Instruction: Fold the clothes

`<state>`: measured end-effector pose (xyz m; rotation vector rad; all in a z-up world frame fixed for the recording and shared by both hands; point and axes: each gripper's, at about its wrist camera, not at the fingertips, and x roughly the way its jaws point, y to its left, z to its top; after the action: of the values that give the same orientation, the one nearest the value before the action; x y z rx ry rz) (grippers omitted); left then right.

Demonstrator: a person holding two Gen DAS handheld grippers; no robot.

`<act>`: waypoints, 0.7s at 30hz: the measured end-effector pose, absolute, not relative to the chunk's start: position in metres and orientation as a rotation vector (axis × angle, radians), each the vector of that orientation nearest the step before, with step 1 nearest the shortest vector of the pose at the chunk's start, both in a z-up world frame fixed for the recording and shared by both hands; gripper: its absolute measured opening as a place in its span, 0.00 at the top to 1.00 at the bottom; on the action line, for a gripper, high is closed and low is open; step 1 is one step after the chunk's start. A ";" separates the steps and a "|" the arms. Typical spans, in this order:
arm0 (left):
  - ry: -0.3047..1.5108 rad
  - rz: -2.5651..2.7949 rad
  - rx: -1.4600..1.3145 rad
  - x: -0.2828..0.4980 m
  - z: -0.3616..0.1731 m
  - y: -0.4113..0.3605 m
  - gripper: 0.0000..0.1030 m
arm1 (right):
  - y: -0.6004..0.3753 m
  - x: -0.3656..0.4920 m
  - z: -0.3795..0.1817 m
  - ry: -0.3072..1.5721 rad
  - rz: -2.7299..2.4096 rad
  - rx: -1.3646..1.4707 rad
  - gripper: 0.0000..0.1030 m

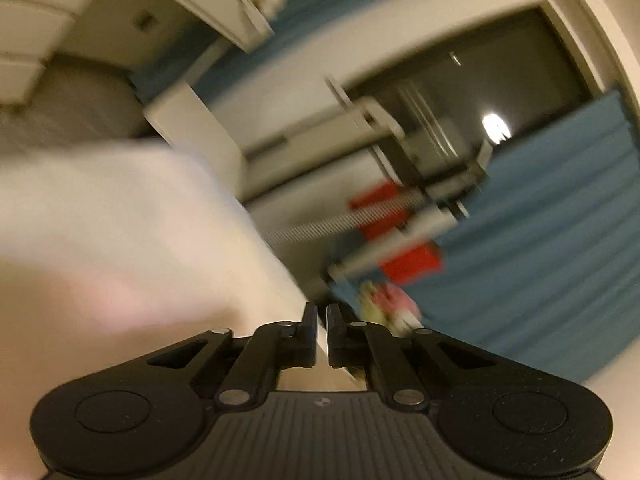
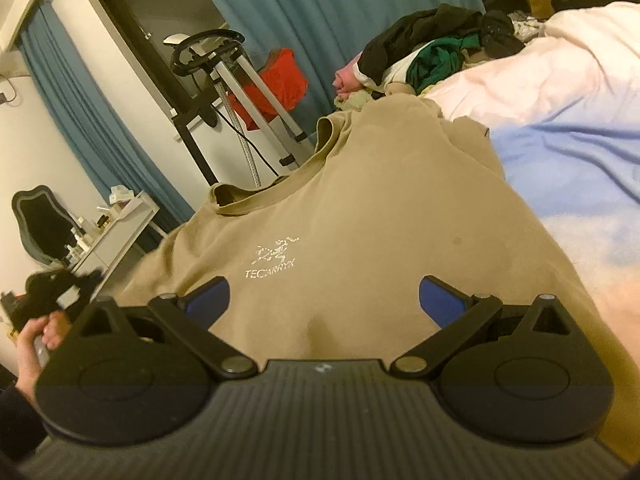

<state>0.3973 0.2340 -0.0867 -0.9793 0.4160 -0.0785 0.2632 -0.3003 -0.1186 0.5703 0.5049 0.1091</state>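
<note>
- Right gripper: fingers wide apart, blue pads facing each other, nothing between them. It hangs low over the lower chest of the shirt; contact with the cloth cannot be told.
- Shirt: tan tee, spread front-up on the bed, collar pointing away from the camera toward the bed's edge. White logo sits just beyond the left pad. One sleeve lies folded near the far right shoulder, touching the white duvet.
- Bed sheet beside the shirt reads pale blue to white; the duvet is bunched beyond it.
- Clothes pile: dark, green and pale garments heaped at the far end of the bed, well apart from the shirt.
- Left gripper: view heavily motion-blurred. Fingers nearly together, a thin gap showing; whether any cloth is pinched cannot be told. Pale fabric fills the left of its view, just beside the fingers.
- In the right wrist view, a hand shows at lower left holding a dark blurred object, off the bed's edge.
- Background: blue curtain, steamer stand with a red item behind it, white side table with small bottles.
</note>
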 end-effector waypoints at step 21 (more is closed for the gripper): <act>0.725 0.087 -0.344 0.488 -0.083 0.165 0.97 | -0.294 0.272 -0.129 0.543 0.118 0.477 0.00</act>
<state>0.4885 0.1646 -0.0833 -0.3437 0.7245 0.0865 0.2719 -0.2943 -0.1285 0.4774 0.5429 0.1184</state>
